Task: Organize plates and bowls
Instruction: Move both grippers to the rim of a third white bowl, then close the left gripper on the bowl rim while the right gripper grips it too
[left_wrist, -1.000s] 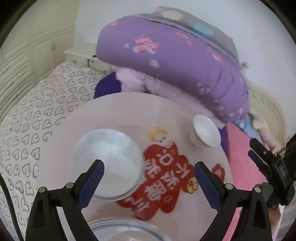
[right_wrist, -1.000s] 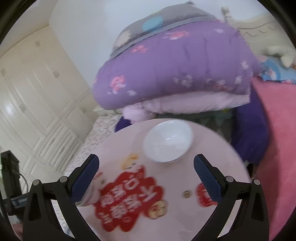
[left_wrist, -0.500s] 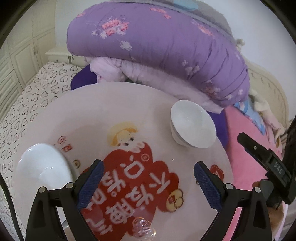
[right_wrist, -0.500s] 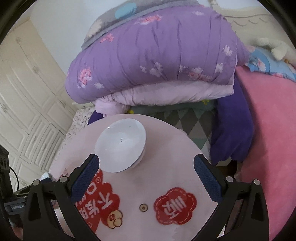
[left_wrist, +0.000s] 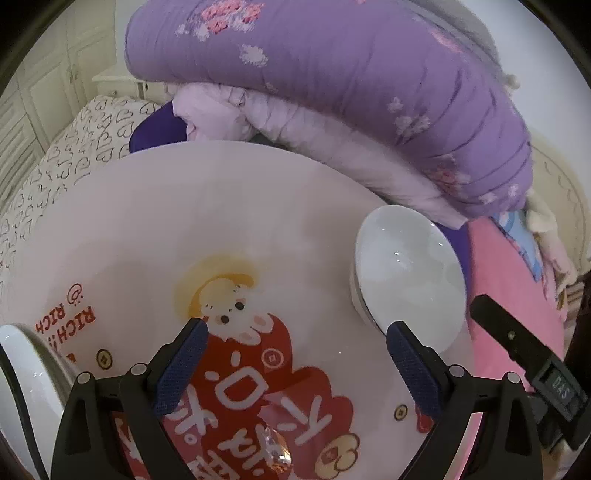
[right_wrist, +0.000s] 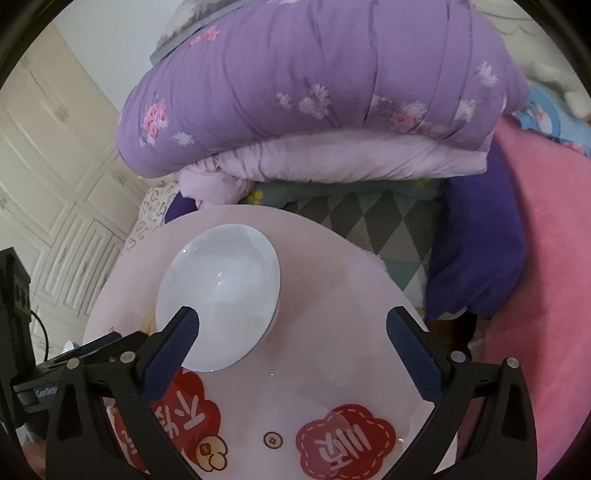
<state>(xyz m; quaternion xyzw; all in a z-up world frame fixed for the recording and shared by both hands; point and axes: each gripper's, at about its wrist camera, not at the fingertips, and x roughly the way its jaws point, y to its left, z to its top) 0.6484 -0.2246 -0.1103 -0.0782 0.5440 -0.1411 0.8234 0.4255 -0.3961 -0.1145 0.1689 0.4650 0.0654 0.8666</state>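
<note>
Left wrist view: the left claw (left_wrist: 295, 365) hangs released, its blue-padded jaws spread wide over a round pink surface (left_wrist: 192, 206) printed with a red cartoon design (left_wrist: 258, 387). A white bowl (left_wrist: 408, 275) stands at two o'clock, near the surface's edge and just beyond the right jaw tip, though nothing shows contact. At nine o'clock the rim of a second white dish (left_wrist: 22, 384) is cut off by the frame, so whether it is a plate or a bowl cannot be told. A small shiny wrapped object (left_wrist: 275, 448) lies at six o'clock, too blurred to identify. A purple floral quilt (left_wrist: 332, 74) is piled on the bed behind. The black body of the right claw's rig (left_wrist: 532, 365) enters at four o'clock.

Right wrist view: the right claw (right_wrist: 295, 341) is likewise released and holds nothing. The same white bowl (right_wrist: 221, 299) sits at ten o'clock, its near rim partly covered by the left jaw. Part of the other rig (right_wrist: 74, 358) shows at eight o'clock.

Judgement: this looks like the approach to the bowl, before any grasp. The next move calls for swinging the right claw leftward so its jaws straddle the bowl's rim, then closing. The bowl's base is hidden.
</note>
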